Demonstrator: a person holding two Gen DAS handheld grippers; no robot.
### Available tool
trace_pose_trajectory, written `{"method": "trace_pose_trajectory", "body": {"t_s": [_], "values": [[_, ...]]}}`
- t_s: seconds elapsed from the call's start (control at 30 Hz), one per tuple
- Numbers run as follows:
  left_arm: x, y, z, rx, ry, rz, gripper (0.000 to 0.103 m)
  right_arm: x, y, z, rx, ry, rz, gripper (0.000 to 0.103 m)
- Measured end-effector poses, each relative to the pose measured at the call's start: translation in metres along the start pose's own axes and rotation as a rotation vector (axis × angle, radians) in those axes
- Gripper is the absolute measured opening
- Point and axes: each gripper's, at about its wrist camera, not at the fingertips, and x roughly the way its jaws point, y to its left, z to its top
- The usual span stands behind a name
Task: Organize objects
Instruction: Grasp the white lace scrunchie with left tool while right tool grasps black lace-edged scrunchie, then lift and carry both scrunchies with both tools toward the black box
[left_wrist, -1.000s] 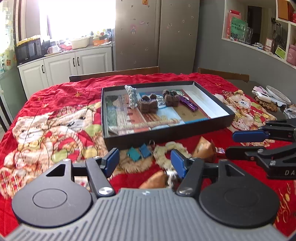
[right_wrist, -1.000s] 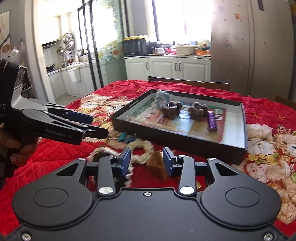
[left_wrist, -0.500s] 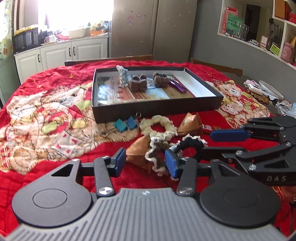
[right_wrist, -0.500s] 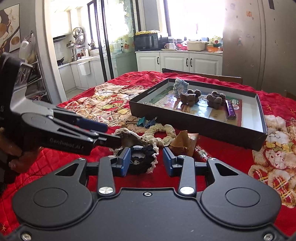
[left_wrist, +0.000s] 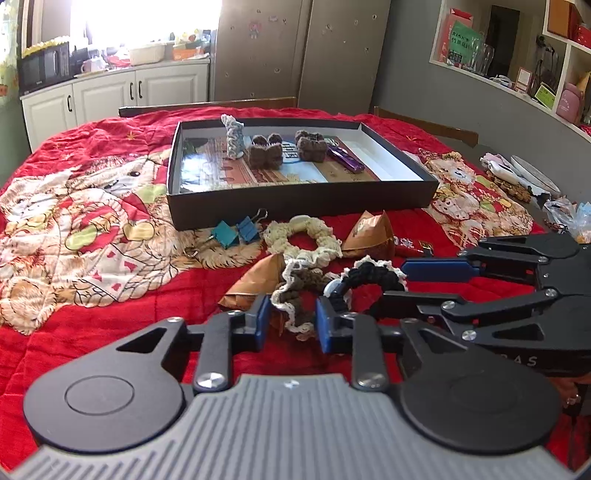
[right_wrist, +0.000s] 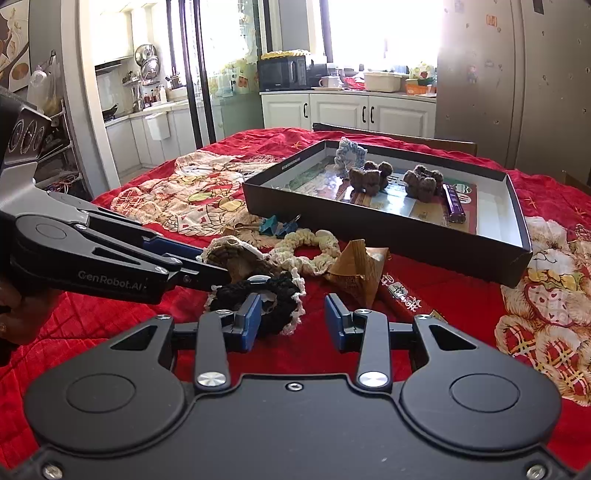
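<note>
Several scrunchies lie on the red blanket in front of a black box. My left gripper is low over the brown, white-trimmed scrunchie. Its jaws are closing and both pads touch the fabric's sides. Seen from the right wrist, the left gripper holds that brown scrunchie at its tips. My right gripper stands open, with the black scrunchie lying under its left pad and partly in the gap. In the left wrist view, the right gripper straddles the black scrunchie.
A cream scrunchie, two brown paper packets, blue binder clips and a red packet lie between the grippers and the box. Brown knitted pieces and a purple item sit inside. Plates and clutter crowd the right edge.
Both grippers came down toward the scrunchies. The left jaws narrowed from wide apart to close around the brown scrunchie. The right jaws kept their width.
</note>
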Motion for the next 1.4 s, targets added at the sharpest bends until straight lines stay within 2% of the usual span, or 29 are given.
{"method": "trace_pose_trajectory", "body": {"t_s": [0.03, 0.2, 0.57, 1.4], "values": [[0.000, -0.001, 0.000, 0.000, 0.001, -0.001, 0.030, 0.001, 0.000, 0.000, 0.000, 0.002, -0.001, 0.037], [0.002, -0.001, 0.001, -0.004, -0.001, -0.001, 0.028, 0.007, -0.003, -0.001, 0.011, 0.015, 0.018, 0.024], [0.008, -0.002, 0.000, -0.010, 0.016, -0.011, 0.014, 0.008, -0.002, -0.005, 0.009, 0.019, 0.025, 0.013], [-0.023, -0.011, 0.011, 0.017, -0.066, -0.043, 0.011, -0.028, -0.011, 0.005, 0.017, -0.085, -0.003, 0.009]]}}
